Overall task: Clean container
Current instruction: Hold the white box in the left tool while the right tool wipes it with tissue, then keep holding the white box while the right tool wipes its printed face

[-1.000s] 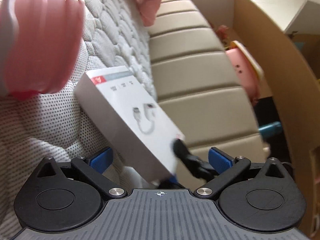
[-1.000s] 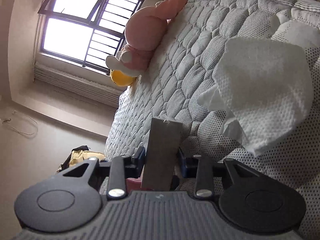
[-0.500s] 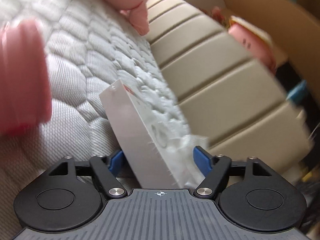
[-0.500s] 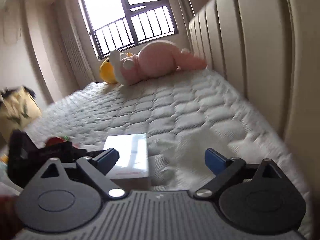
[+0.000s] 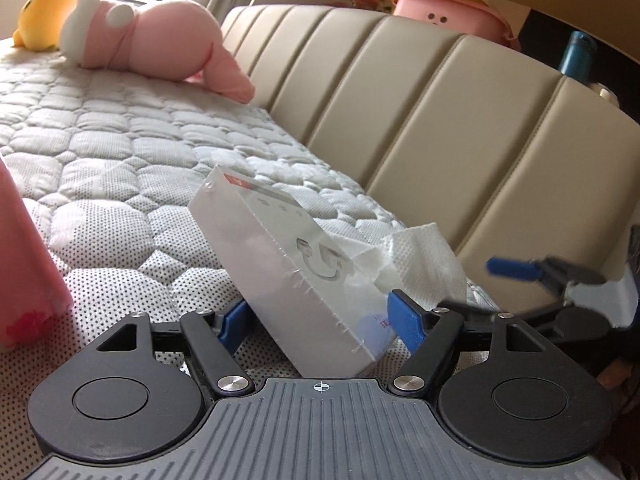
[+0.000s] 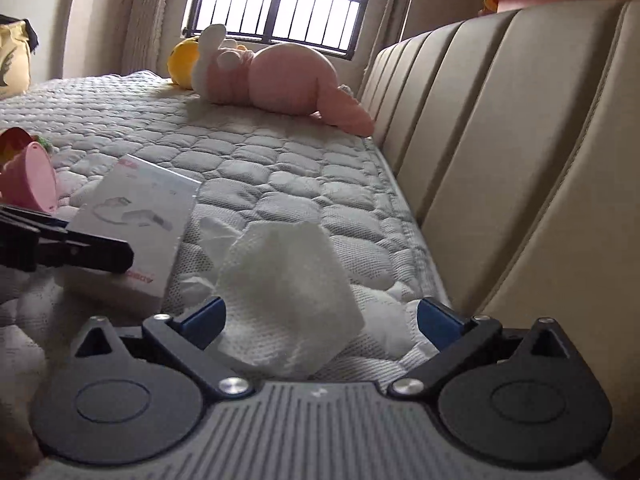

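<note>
Holding the white box (image 5: 292,268) between its blue pads, our left gripper (image 5: 320,320) has the carton tilted, its far end raised over the quilted mattress (image 5: 120,152). Both pads sit against the box's sides, so we record the jaws as pinched on it. The box's printed face looks toward the right of this gripper. Just right of the box, touching its lower edge, lies a crumpled white paper towel (image 5: 416,264).

Our right gripper (image 6: 320,320) is spread wide, pads well apart. The paper towel (image 6: 284,296) stands between them on the mattress (image 6: 280,160); we cannot tell whether either pad touches it. Ahead and left of this gripper we see the white box (image 6: 136,220), with the left gripper's dark finger (image 6: 68,248) across its near end.

Far ahead rests a pink plush rabbit (image 6: 276,80) beside a yellow plush toy (image 6: 180,60). To the right runs a beige padded headboard (image 6: 500,160). A pink container (image 6: 28,180) lies at far left.
</note>
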The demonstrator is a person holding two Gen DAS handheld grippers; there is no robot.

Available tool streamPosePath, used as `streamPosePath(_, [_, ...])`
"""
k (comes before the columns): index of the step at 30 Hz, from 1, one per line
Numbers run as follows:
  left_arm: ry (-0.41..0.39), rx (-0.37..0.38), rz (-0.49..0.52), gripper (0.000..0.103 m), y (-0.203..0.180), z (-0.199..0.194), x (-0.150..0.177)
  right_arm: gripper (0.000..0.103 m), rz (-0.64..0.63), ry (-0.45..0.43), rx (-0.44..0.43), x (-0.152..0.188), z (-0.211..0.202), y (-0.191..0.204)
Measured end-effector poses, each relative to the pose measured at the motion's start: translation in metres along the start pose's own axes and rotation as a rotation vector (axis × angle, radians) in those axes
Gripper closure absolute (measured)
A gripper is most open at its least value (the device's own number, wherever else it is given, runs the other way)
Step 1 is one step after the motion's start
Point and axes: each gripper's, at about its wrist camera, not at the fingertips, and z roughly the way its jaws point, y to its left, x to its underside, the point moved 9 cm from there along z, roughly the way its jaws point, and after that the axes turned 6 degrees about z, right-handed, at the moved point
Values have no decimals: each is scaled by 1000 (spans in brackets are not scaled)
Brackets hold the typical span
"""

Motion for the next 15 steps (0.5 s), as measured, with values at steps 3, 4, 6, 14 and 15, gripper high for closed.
streamPosePath(3, [5,8,-15,21,1,1,1,0,52,129,-60,21,12,3])
streamPosePath(4, [6,7,-12,21,1,1,1,0,83,123,-65,22,11,2])
streamPosePath(6, [9,-3,9,19,-2,1,1,0,101,135,-76,23,11,1])
streamPosePath(14, [20,-10,40,12,-6,3,5,0,45,-93,-21,-13,-34,1])
streamPosePath(15, [20,-11,42,12,-6,3,5,0,44,-127,-15,-20,-40,0])
